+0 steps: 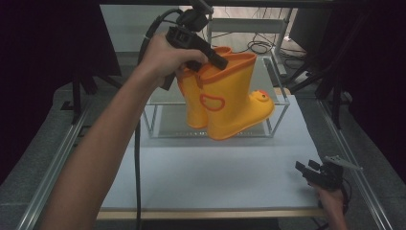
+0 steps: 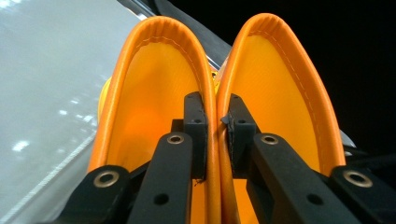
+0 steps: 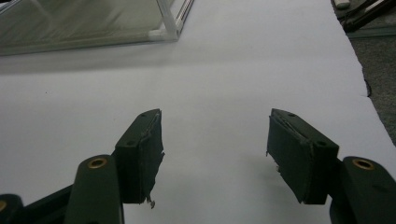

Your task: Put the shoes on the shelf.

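A clear, open-topped box of glass or plastic with pale metal edges (image 1: 280, 103) stands at the far side of the white table surface (image 1: 215, 172), and its near corner also shows at the top of the right gripper view (image 3: 168, 25). Nothing can be made out resting on its floor; the pair of bright yellow rubber boots with orange rims (image 1: 225, 96) hangs in the air at the box's near wall, seemingly just above it, the shafts rising over the rim while the toes point to the right, one toe bearing a small duck face. Whether the soles are over the inside of the box or over its near edge cannot be told from the high view. The left gripper (image 1: 210, 56) comes down on the boots from above and behind, held in the person's left hand (image 1: 165, 57), with its black cable trailing off toward the upper left. In the left gripper view the left gripper (image 2: 217, 128) is clamped on the boots: one jaw reaches inside each shaft, and the two touching orange rims are pinched together between the pads, so both boots hang from that single grip. The right gripper (image 1: 309, 168) lies low at the near right corner of the table, well apart from the boots and the box; in its own view the right gripper (image 3: 215, 156) has its jaws spread wide with only bare white table between them.
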